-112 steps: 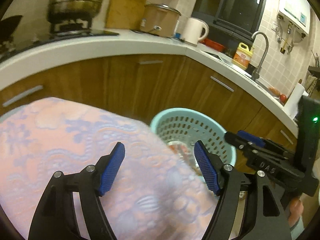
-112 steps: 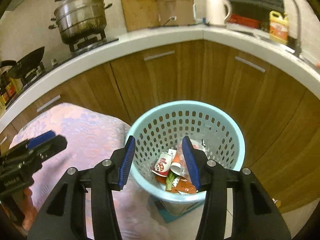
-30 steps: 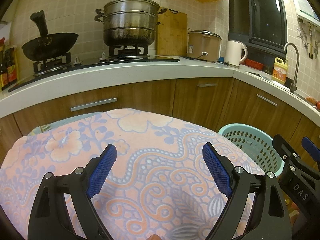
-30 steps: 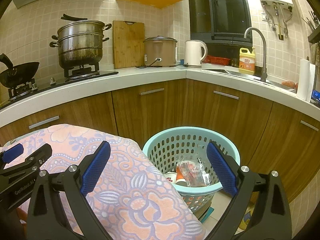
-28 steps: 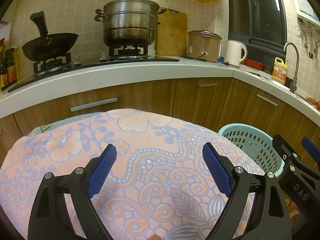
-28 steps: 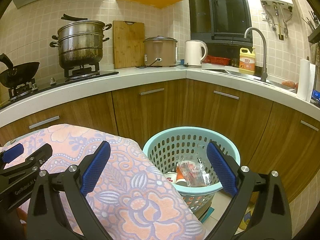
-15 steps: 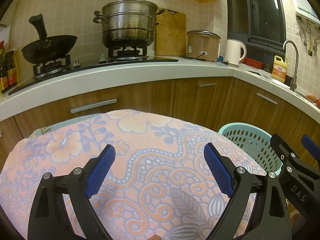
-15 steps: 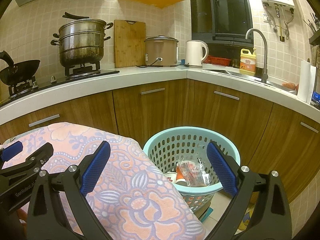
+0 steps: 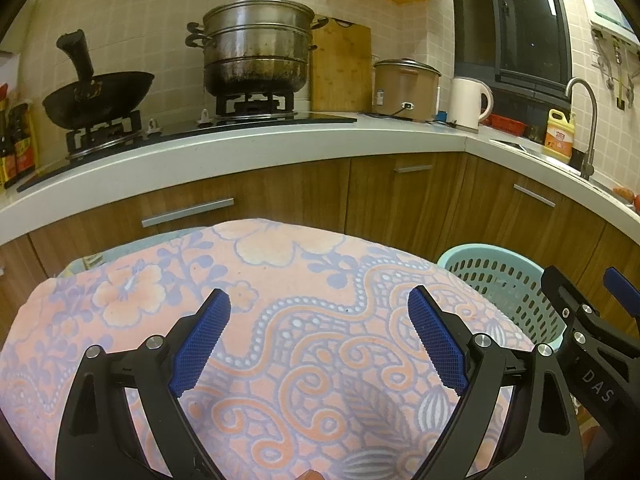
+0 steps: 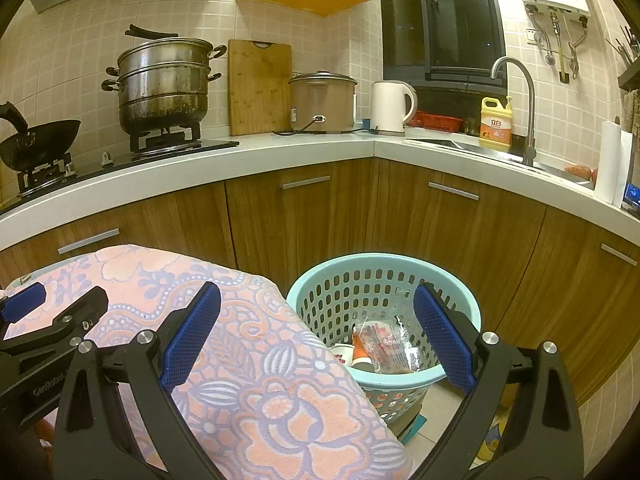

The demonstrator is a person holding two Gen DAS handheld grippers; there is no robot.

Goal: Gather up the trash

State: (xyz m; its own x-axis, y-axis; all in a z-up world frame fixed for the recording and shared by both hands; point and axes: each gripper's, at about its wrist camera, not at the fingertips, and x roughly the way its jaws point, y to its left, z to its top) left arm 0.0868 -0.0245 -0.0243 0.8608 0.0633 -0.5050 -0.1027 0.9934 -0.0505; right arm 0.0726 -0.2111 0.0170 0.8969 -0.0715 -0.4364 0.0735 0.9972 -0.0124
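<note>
The left tool (image 9: 318, 340) hangs with its blue pads spread wide and nothing between them, over a desk draped in a pink and lilac floral cloth (image 9: 280, 320). The right tool (image 10: 316, 334) is spread just as wide and empty too. Ahead of it and below, partly between its fingers, stands the pale blue perforated basket (image 10: 384, 276), just beside the cloth's edge. Inside lie a clear crinkled wrapper (image 10: 390, 346) with red print too small to read and a white paper cup (image 10: 346, 354) with red marks. The neighbouring tool's body reads "DAS" in the left view and "GenRobot" in the right. Far ahead right, by the tap, a yellow detergent bottle (image 10: 495, 122) bears Chinese characters.
</note>
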